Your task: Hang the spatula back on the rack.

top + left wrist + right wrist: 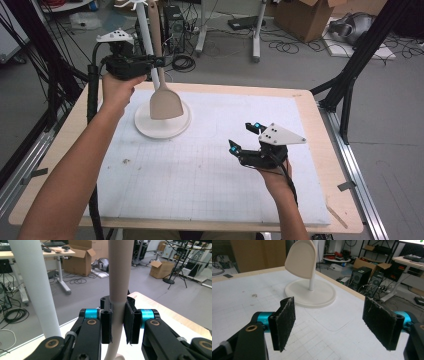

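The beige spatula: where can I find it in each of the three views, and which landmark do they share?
High view: the spatula hangs upper left, blade over the round white base, handle clamped by the left gripper.
Left gripper view: its handle rises at centre between the shut jaws.
Right gripper view: its blade is at top centre.
Shared landmark: the white pole.

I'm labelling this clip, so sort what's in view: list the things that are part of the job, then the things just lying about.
In the job:
- beige spatula, handle clamped in the left tool
- white stand with round base and pole
- right tool, open, empty

Lying about:
- cardboard boxes on the floor
- coiled cables
- white mat on the table
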